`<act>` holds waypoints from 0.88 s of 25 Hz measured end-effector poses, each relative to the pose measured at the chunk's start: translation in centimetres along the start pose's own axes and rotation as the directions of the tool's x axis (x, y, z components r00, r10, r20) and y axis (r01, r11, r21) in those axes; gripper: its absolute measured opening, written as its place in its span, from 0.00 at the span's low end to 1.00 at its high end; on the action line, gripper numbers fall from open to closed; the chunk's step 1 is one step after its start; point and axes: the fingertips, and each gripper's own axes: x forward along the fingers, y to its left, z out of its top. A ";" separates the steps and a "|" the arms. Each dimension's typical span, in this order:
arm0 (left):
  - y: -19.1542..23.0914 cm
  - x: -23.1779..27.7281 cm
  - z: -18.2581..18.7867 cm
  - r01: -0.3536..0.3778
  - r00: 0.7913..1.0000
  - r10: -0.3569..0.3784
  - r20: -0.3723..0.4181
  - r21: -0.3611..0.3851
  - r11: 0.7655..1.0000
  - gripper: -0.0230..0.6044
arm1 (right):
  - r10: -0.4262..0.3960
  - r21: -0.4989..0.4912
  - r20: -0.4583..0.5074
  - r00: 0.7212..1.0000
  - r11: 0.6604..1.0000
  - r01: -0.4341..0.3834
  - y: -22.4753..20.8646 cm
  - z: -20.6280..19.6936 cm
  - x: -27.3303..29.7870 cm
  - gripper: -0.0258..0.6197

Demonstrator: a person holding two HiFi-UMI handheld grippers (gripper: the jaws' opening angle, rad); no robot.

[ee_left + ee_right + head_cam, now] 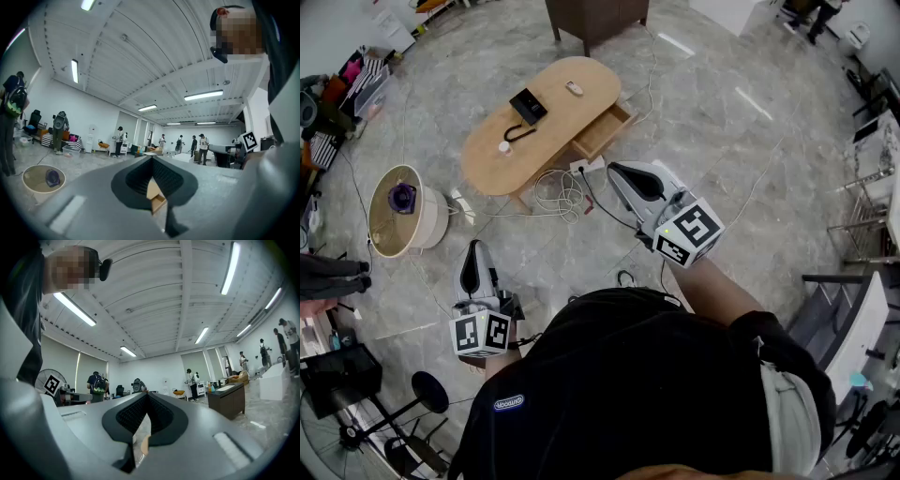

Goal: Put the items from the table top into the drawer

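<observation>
Left gripper (pixel 472 249) and right gripper (pixel 613 170) fingers closed, empty (cables (pixel 561 192) sprawl before the table (pixel 487 159)).

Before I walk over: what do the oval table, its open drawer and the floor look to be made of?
The oval table looks like light wood or veneer, matte: even tan, no glare. Its open drawer shows the same tan, probably matching wood. The floor looks like polished stone or stone-look tile: grey veining, seams, light reflections.
</observation>
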 end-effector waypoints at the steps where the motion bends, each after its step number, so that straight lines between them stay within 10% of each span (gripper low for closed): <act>1: 0.2 -0.1 0.0 0.003 1.000 -0.003 0.008 0.001 1.000 0.04 | -0.003 -0.001 -0.001 1.000 1.000 0.003 0.1 0.1 0.0 0.09; 17: 1.1 -0.5 -0.6 0.001 1.000 0.000 0.023 -0.006 1.000 0.04 | -0.017 -0.045 0.068 0.998 0.999 0.020 0.7 0.9 -0.9 0.09; 22: 2.4 -1.5 -0.8 -0.011 0.999 0.012 0.039 -0.019 1.000 0.04 | -0.022 -0.048 0.072 0.997 0.999 0.025 1.7 0.7 -0.3 0.25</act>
